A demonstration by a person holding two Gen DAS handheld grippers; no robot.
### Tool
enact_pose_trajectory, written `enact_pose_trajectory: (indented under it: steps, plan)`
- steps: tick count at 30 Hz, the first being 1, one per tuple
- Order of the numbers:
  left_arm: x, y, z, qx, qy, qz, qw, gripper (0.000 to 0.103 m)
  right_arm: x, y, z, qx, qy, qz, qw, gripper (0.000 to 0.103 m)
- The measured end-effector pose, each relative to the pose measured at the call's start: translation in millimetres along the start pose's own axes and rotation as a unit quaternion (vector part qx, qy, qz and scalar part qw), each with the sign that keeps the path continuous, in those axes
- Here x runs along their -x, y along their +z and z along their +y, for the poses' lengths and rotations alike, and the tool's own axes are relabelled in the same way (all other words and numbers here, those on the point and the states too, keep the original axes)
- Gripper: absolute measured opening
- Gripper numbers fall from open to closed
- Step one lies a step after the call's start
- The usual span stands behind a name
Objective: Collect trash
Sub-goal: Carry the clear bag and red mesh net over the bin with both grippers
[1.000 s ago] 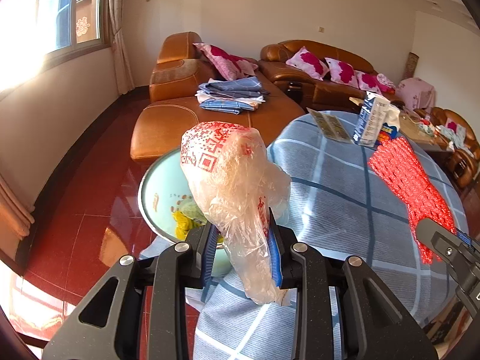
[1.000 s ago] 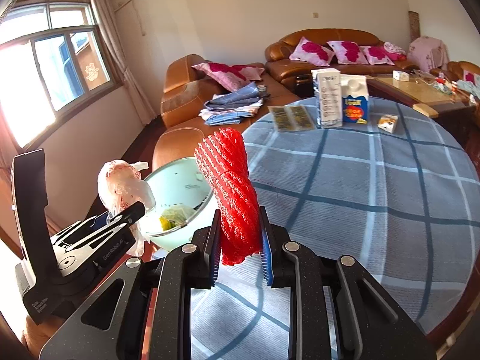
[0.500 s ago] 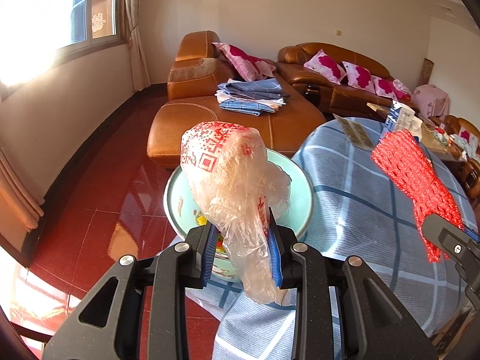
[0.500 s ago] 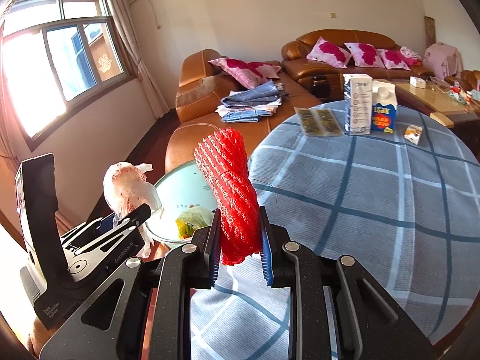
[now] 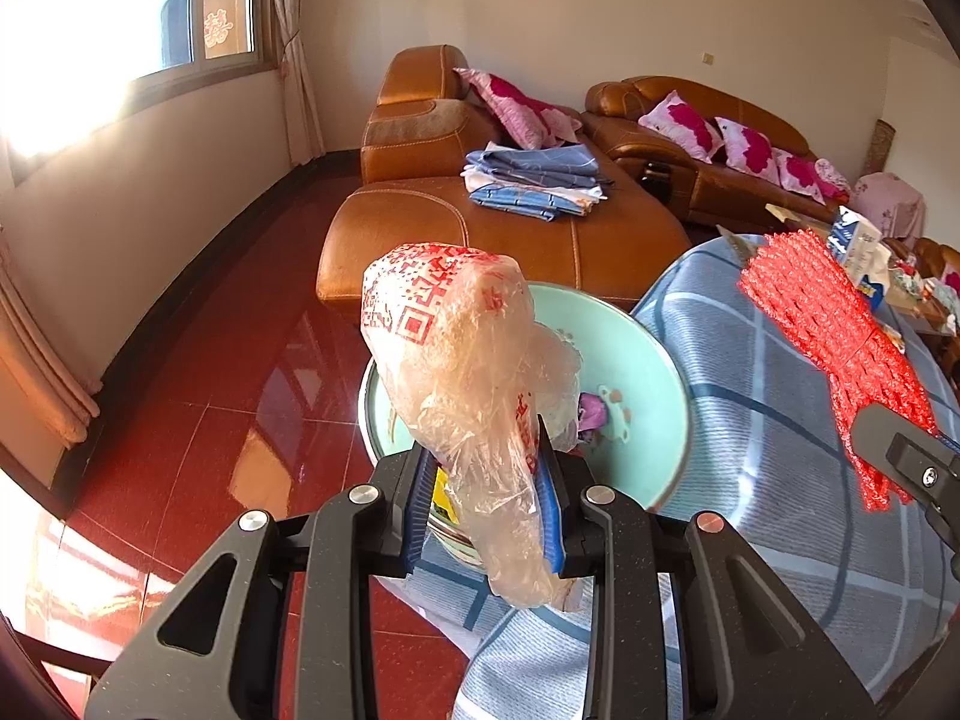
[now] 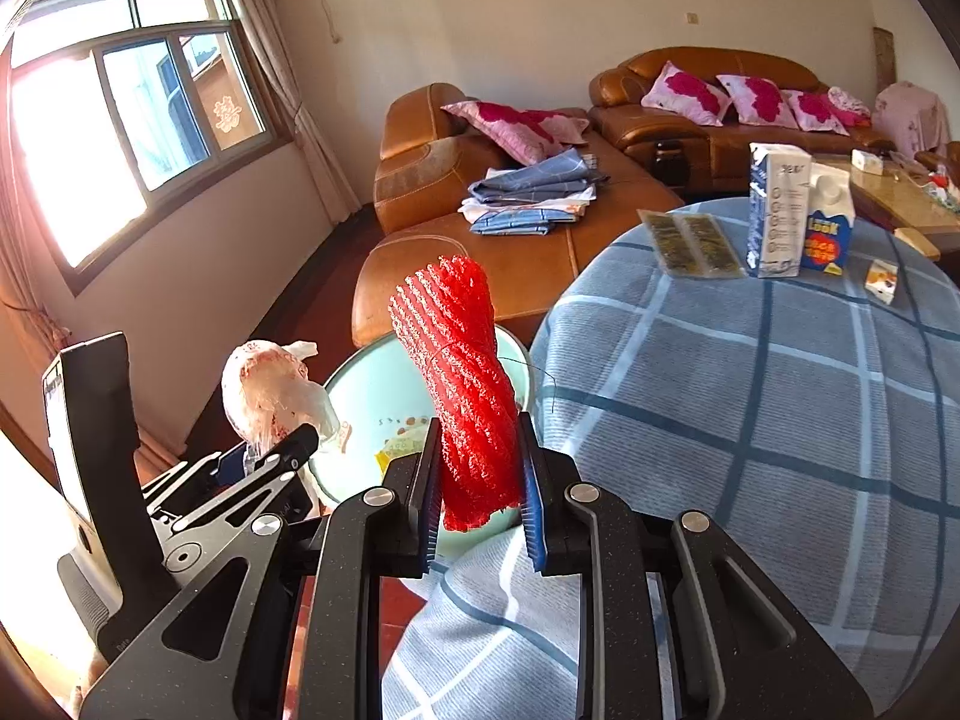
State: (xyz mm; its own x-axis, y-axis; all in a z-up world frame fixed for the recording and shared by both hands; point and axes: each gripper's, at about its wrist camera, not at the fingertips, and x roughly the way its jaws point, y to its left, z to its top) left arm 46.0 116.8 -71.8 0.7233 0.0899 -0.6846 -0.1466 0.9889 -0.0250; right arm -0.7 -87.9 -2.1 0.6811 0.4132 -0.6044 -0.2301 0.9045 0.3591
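Note:
My left gripper [image 5: 483, 498] is shut on a crumpled clear plastic bag with red print [image 5: 462, 360], held above a pale green basin [image 5: 648, 372] that has some trash inside. My right gripper [image 6: 477, 492] is shut on a bundle of red mesh netting [image 6: 465, 384], held above the basin's [image 6: 372, 396] right rim by the table edge. The netting [image 5: 828, 336] shows at the right of the left wrist view. The bag [image 6: 270, 393] and left gripper [image 6: 240, 480] show at the left of the right wrist view.
A round table with a blue checked cloth [image 6: 780, 408] carries two cartons [image 6: 798, 219], flat packets [image 6: 687, 243] and a small box [image 6: 882, 282]. A brown leather sofa [image 5: 498, 228] with folded cloths stands behind the basin. The floor is red tile [image 5: 210, 390].
Both grippers have moved left towards the basin with their loads. The basin now lies more fully under the left gripper.

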Motion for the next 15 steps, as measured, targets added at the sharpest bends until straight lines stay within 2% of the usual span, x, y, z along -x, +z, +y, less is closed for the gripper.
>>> enact_pose_trajectory:
  steps: [15]
  plan:
    - [-45.2,12.1,-0.6,0.005,0.002,0.037,0.9993,0.029,-47.9,17.2,-2.3,-0.01,0.006,0.029,1.0,0.023]
